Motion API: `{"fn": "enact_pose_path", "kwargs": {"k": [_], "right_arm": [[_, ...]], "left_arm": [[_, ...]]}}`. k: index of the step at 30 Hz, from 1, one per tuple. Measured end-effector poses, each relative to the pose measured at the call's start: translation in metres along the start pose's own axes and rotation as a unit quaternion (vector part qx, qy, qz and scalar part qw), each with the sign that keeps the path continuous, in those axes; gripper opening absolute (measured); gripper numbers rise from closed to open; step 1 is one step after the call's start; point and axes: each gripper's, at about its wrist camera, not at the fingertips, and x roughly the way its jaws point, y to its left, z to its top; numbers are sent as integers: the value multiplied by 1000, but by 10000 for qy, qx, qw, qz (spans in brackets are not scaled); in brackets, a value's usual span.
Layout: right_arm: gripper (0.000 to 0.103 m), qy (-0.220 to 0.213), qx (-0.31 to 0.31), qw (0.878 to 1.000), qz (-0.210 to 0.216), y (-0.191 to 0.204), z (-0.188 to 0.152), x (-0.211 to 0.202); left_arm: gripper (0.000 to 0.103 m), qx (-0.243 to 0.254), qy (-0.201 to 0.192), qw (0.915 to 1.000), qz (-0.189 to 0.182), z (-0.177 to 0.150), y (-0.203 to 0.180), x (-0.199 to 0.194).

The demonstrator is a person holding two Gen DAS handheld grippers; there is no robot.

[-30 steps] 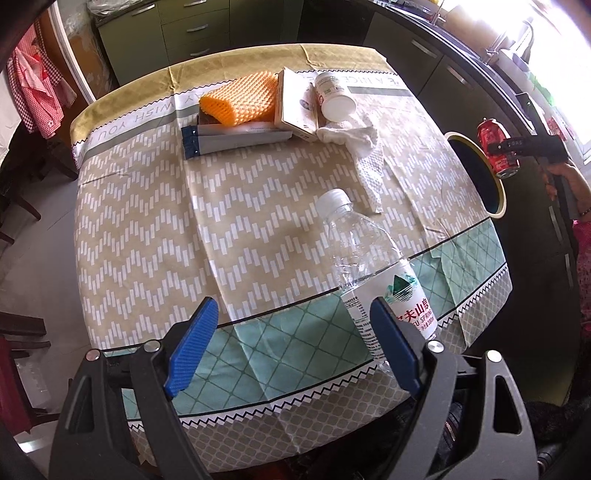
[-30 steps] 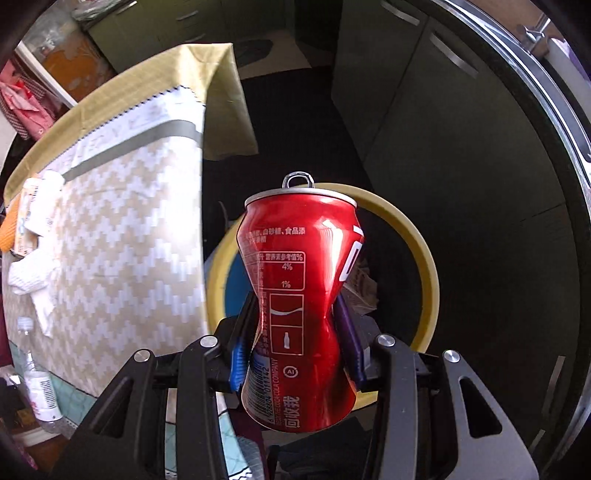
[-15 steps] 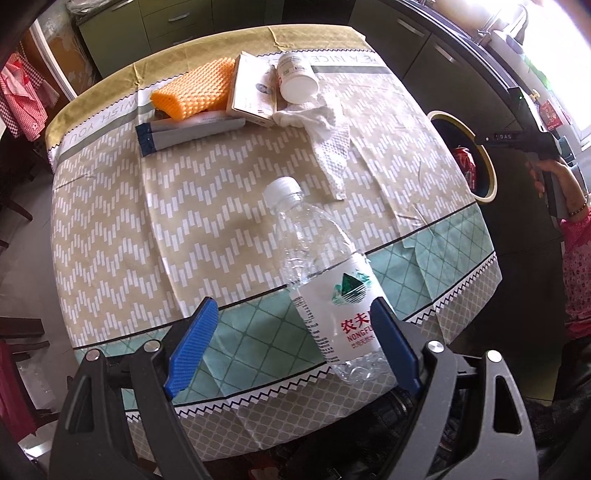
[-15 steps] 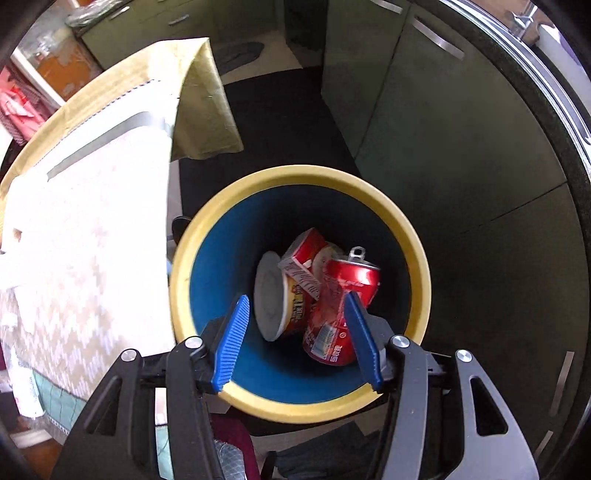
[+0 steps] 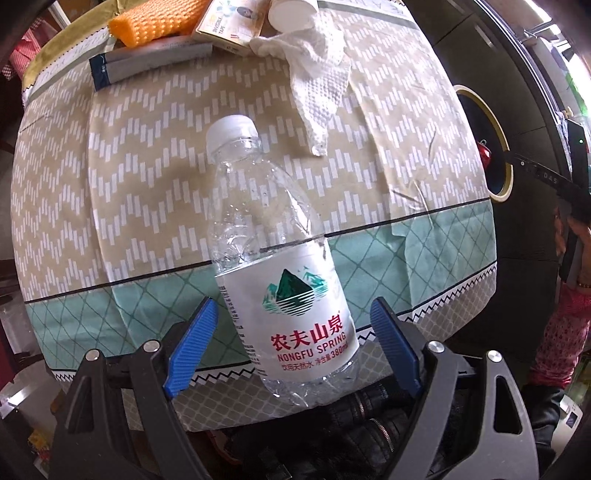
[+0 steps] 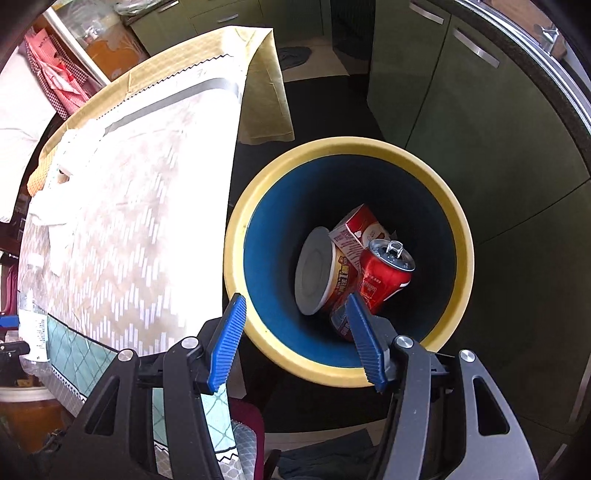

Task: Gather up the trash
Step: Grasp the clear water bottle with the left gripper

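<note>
A clear plastic water bottle point(image 5: 273, 258) with a white cap and label lies on the patterned tablecloth point(image 5: 147, 166), near its front edge. My left gripper point(image 5: 293, 306) points down over it, open, with the bottle's lower half between the blue pads and a gap on each side. My right gripper point(image 6: 295, 299) hangs open and empty above the yellow-rimmed, blue-lined bin point(image 6: 236, 236). A dented red can point(image 6: 384, 273) lies in the bin beside a noodle cup point(image 6: 317, 277) and a red carton point(image 6: 358, 229).
At the table's far side lie a crumpled white tissue point(image 5: 317, 81), an orange sponge point(image 5: 155, 22), a small box point(image 5: 229, 26) and a grey packet point(image 5: 147, 61). The bin point(image 5: 506, 173) stands on the floor off the table's right edge, by green cabinets point(image 6: 461, 110).
My left gripper came down and closer, so the bottle now sits between its jaws. My right gripper opened and let go of the red can, which fell into the bin.
</note>
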Motion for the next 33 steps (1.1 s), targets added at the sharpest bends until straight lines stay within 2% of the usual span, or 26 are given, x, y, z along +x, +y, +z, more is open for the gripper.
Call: {"fn": "enact_pose_path", "kwargs": {"k": [6, 9, 11, 12, 15, 20, 33], "right_arm": [[57, -82, -19, 9999, 113, -6, -13, -6], [57, -117, -4, 9999, 117, -11, -15, -5], [57, -119, 3, 9998, 135, -14, -16, -5], [57, -125, 10, 9998, 130, -15, -16, -5], [57, -125, 28, 9998, 147, -17, -15, -1], [57, -156, 31, 9997, 166, -17, -16, -2], [57, -129, -83, 9997, 186, -9, -15, -3]], "left_arm": [[80, -214, 245, 9993, 161, 7, -4, 18], [79, -288, 287, 9991, 110, 8, -4, 24], [75, -279, 246, 9993, 88, 9, -5, 24], [69, -281, 226, 9993, 80, 9, -4, 24], [69, -217, 180, 9996, 77, 8, -6, 23], [68, -57, 27, 9999, 130, 16, -7, 11], [66, 446, -363, 9980, 260, 9, -20, -35]]}}
